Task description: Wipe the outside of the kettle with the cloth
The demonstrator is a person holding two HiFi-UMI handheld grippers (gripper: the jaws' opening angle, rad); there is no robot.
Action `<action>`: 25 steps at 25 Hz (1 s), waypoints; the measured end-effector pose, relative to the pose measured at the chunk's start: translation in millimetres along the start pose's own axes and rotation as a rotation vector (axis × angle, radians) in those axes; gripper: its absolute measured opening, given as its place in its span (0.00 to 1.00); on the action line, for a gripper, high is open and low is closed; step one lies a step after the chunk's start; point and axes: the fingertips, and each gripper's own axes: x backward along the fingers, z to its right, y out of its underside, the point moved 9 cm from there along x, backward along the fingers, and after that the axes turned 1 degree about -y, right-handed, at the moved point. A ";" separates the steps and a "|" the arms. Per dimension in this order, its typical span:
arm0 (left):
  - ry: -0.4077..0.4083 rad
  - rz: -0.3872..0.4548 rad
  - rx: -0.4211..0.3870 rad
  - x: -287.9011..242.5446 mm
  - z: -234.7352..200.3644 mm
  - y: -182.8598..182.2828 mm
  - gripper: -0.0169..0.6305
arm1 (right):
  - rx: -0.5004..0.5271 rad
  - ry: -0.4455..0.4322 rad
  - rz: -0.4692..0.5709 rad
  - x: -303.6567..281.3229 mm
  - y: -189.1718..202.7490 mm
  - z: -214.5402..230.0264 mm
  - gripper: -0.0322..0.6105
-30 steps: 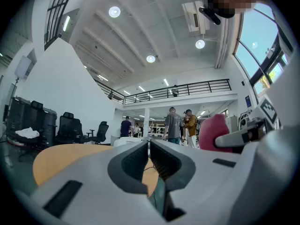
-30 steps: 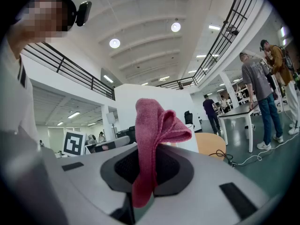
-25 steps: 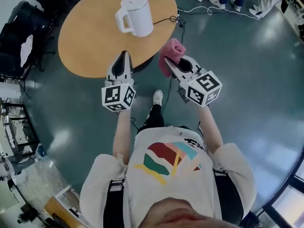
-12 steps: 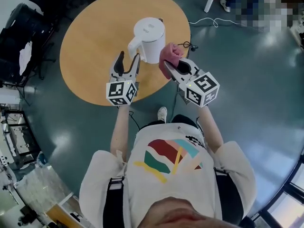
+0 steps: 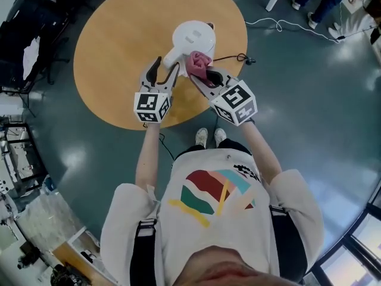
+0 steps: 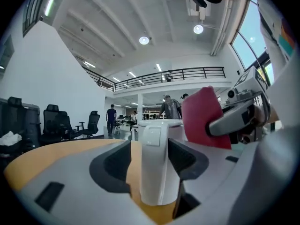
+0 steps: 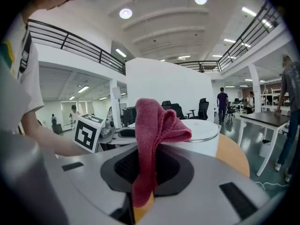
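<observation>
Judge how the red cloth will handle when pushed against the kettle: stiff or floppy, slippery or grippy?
Probably floppy: the cloth folds over and droops from the right gripper. Its nubby weave suggests it is light and grippy. It may bunch rather than spread flat against the kettle.

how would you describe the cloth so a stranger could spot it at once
On the round wooden table stands a white kettle. Beside its body, the right gripper pinches a crumpled cloth, the only pink-red, soft thing there.
</observation>
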 end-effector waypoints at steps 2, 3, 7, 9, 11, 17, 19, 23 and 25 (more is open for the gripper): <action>0.029 -0.019 0.003 -5.6 0.3 0.5 0.47 | 0.043 -0.013 -0.024 -11.5 -2.7 1.3 0.12; 0.047 -0.033 0.000 -7.9 1.6 1.1 0.47 | 0.062 -0.017 -0.033 -15.8 -4.2 1.5 0.12; 0.052 -0.062 -0.063 -10.2 3.0 2.1 0.33 | 0.129 -0.035 -0.052 -31.5 -7.9 2.0 0.12; 0.046 -0.063 -0.075 -12.0 3.2 1.7 0.33 | 0.129 -0.036 -0.055 -37.2 -6.6 7.0 0.12; 0.042 -0.062 -0.076 -12.9 5.1 2.6 0.33 | 0.091 -0.034 -0.051 -39.9 -1.5 13.5 0.12; 0.042 -0.044 -0.073 -13.9 7.1 5.5 0.33 | 0.038 -0.021 -0.045 -34.3 7.8 32.3 0.12; 0.048 -0.040 -0.073 -14.7 6.0 5.6 0.33 | 0.024 -0.022 -0.037 -32.7 10.7 35.5 0.12; 0.061 -0.029 -0.072 -13.9 5.9 6.3 0.33 | 0.019 -0.015 -0.029 -26.6 14.0 39.4 0.12; 0.066 -0.028 -0.071 -12.5 5.2 7.8 0.33 | 0.023 -0.014 -0.028 -23.1 15.6 41.3 0.12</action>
